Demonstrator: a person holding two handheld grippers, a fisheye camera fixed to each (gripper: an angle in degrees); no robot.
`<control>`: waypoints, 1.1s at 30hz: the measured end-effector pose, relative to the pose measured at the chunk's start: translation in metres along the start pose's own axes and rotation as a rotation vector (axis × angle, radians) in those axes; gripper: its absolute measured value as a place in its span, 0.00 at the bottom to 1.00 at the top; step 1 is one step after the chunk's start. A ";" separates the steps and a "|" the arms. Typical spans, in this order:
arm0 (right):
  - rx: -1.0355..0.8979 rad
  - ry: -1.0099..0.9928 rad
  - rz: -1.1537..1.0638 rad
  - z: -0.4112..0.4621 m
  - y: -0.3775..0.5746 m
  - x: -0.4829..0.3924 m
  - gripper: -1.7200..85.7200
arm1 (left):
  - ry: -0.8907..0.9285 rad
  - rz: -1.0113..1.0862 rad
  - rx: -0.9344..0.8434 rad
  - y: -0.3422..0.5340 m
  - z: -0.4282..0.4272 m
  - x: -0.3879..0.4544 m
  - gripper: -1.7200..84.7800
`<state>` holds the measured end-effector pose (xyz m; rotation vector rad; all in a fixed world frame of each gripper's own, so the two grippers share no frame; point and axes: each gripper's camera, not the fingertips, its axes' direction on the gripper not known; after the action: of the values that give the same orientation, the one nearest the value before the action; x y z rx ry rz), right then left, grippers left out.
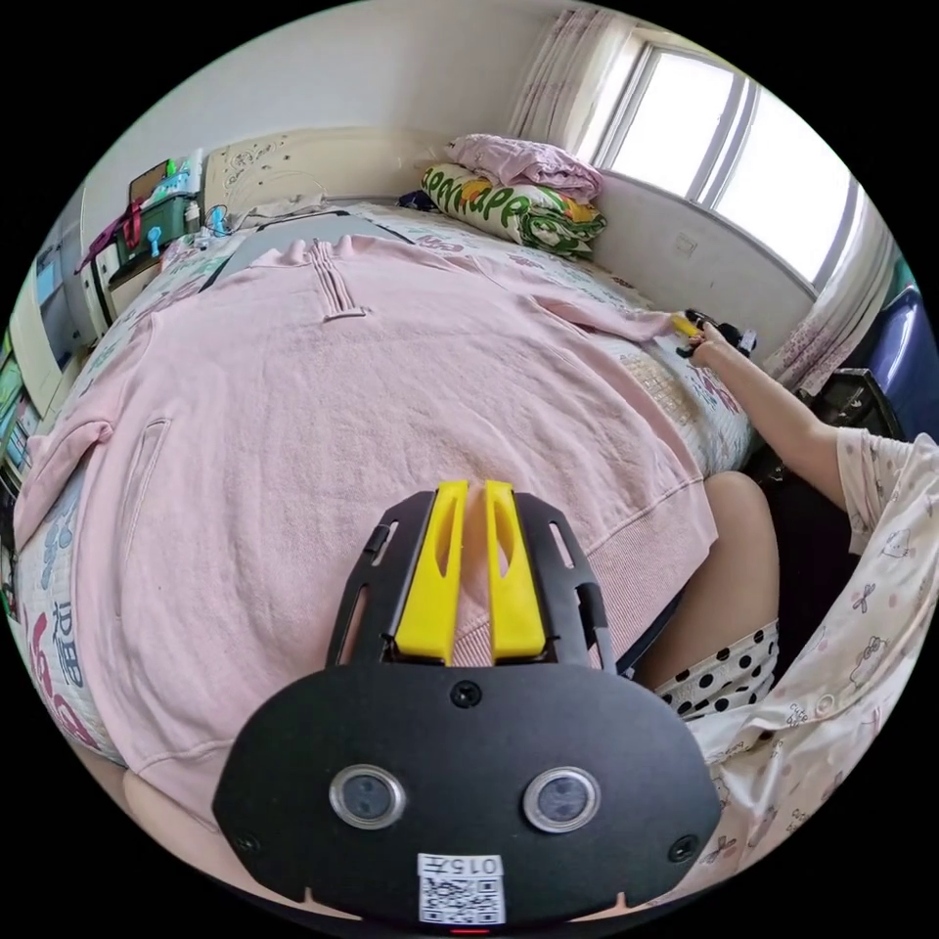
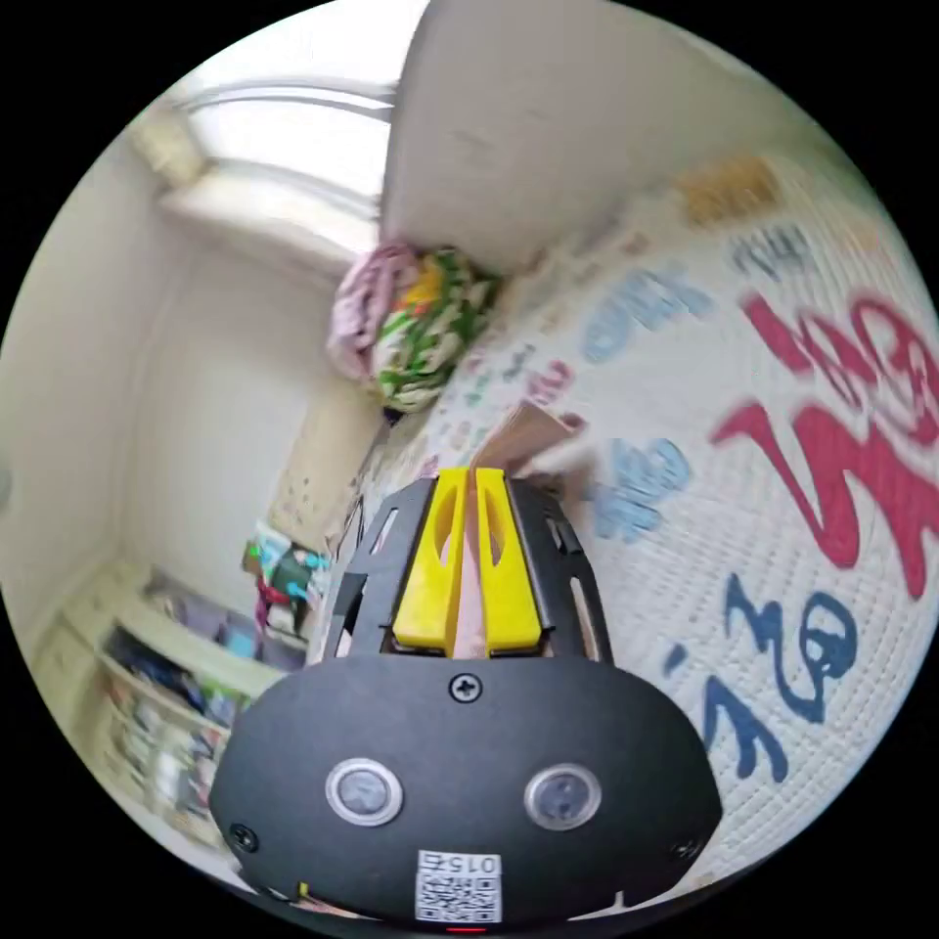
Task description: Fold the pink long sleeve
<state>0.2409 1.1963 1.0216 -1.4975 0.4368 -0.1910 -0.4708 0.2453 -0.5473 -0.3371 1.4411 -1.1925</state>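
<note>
Pink long-sleeve fleece top (image 1: 372, 411) lies flat, front up, on the white quilted bedspread w/ red and blue print (image 2: 782, 548); its long axis runs near to far, ribbed hem at the near edge by the person, zip collar pointing to the far headboard, one sleeve stretched out right. Left gripper (image 1: 469, 489) has its yellow jaws pressed together on a fold of the hem, and right gripper (image 2: 466, 479) is pinching the pink sleeve cuff (image 2: 528, 435) out at the right. Looks like the spread-and-square step, so next move prob. calls for carrying that cuff left across the chest w/o dragging the body.
</note>
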 end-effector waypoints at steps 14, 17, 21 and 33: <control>-0.703 -0.545 -1.204 -0.086 0.566 -0.095 0.02 | 0.437 -0.561 0.199 0.084 0.038 -0.155 0.19; -0.667 -0.543 -1.348 -0.121 0.613 -0.046 0.02 | 0.507 -0.600 0.211 0.095 0.060 -0.165 0.22; -0.679 -0.535 -1.377 -0.132 0.634 0.011 0.02 | 0.625 -0.669 0.266 0.106 0.088 -0.171 0.23; -0.671 -0.496 -1.544 -0.127 0.688 0.152 0.03 | 0.579 -0.730 0.253 0.119 0.118 -0.171 0.06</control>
<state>0.2303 1.0737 0.3160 -2.1648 -1.2574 -0.9014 -0.2712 0.3744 -0.5212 -0.3719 1.6811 -2.1783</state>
